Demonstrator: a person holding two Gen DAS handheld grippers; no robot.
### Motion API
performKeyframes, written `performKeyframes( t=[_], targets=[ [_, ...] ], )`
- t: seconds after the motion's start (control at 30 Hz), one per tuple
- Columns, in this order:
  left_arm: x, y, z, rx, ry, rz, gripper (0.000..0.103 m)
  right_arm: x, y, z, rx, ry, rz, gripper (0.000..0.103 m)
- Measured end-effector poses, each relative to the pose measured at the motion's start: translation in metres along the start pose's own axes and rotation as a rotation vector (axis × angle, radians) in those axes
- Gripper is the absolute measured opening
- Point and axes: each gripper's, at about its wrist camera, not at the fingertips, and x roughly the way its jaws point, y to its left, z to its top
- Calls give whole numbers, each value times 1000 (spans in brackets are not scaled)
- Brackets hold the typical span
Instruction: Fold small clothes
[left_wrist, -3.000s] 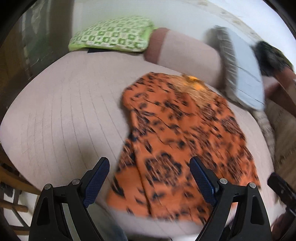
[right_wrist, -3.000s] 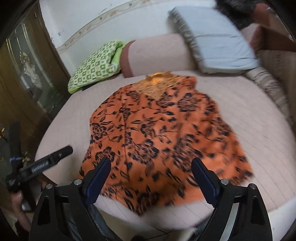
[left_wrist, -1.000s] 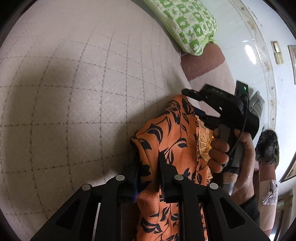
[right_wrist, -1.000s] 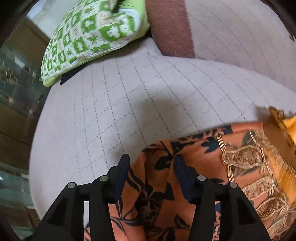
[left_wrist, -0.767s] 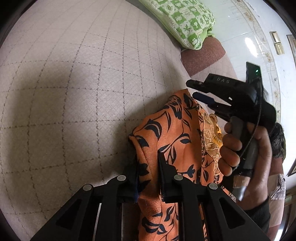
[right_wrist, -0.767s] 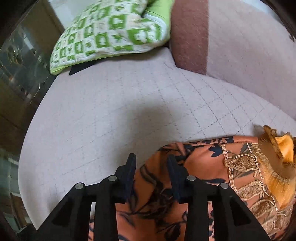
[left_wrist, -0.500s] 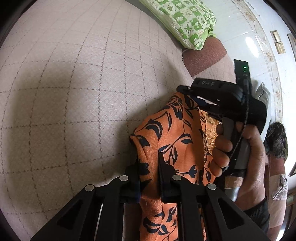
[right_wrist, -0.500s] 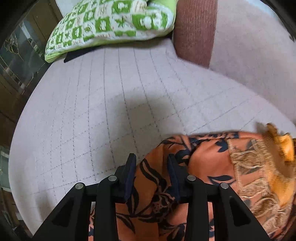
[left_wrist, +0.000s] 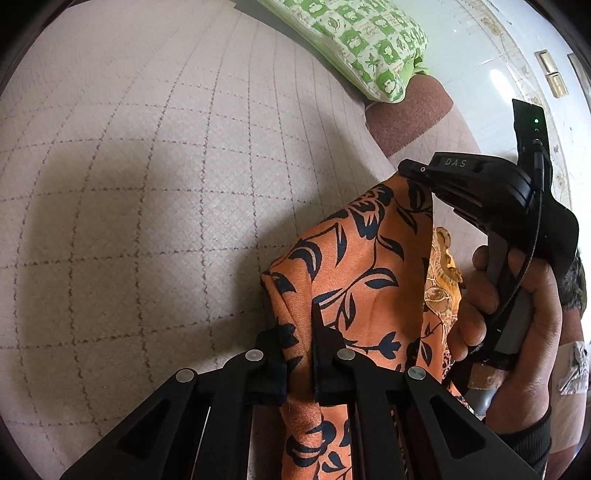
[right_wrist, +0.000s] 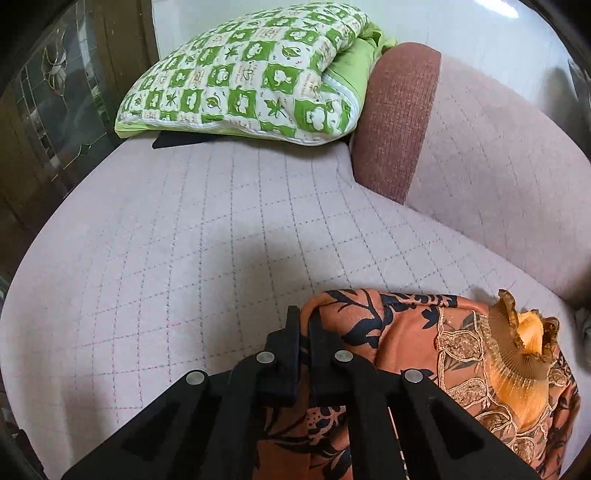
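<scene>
An orange garment with a black flower print (left_wrist: 354, 266) lies on a quilted pinkish sofa seat (left_wrist: 147, 177). My left gripper (left_wrist: 297, 321) is shut on a bunched edge of it and holds it raised. In the left wrist view my right gripper (left_wrist: 417, 173) pinches the garment's upper corner, held by a hand. In the right wrist view my right gripper (right_wrist: 304, 321) is shut on the garment's shoulder edge (right_wrist: 373, 328), next to its gold lace collar (right_wrist: 517, 347).
A green and white patterned pillow (right_wrist: 251, 77) lies at the back of the seat (right_wrist: 184, 229). A brown and pink bolster (right_wrist: 399, 118) runs along the backrest. A dark glass-fronted cabinet (right_wrist: 48, 96) stands at the left.
Both grippers went from open above the flat garment to shut on its left edge. Over the last second the right gripper closed fully and lifted the corner a little.
</scene>
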Motion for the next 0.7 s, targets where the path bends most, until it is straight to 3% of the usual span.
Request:
performKeyframes(
  t=[0.2, 0.33, 0.4, 0.47, 0.53, 0.57, 0.6, 0.63, 0.67, 0.7],
  targets=[
    [-54, 8, -30, -9, -49, -15, 6, 4, -1, 6, 16, -8, 19, 3],
    [-70, 13, -28, -38, -127, -33, 6, -2, -4, 9, 37, -33, 69, 3],
    [-66, 21, -26, -67, -113, -41, 8, -4, -5, 12, 52, -49, 102, 4],
    [-53, 28, -25, -92, -58, -15, 13, 13, -6, 14, 63, 14, 129, 10],
    [-52, 31, -25, -86, -37, -35, 17, 32, -9, 9, 69, 127, 133, 11],
    [-53, 31, -25, -82, -36, -48, 20, 30, -13, 3, 90, 143, 148, 12],
    [-55, 30, -25, -76, -37, -64, 26, 19, -16, -4, 105, 131, 183, 18],
    [-55, 30, -25, -74, -35, -72, 26, 1, -19, -15, 107, 111, 216, 37],
    [-57, 31, -25, -78, -35, -74, 26, -16, -23, -28, 118, 90, 227, 46],
    [-57, 32, -24, -80, -33, -75, 26, -38, -30, -47, 147, 71, 237, 49]
  ],
)
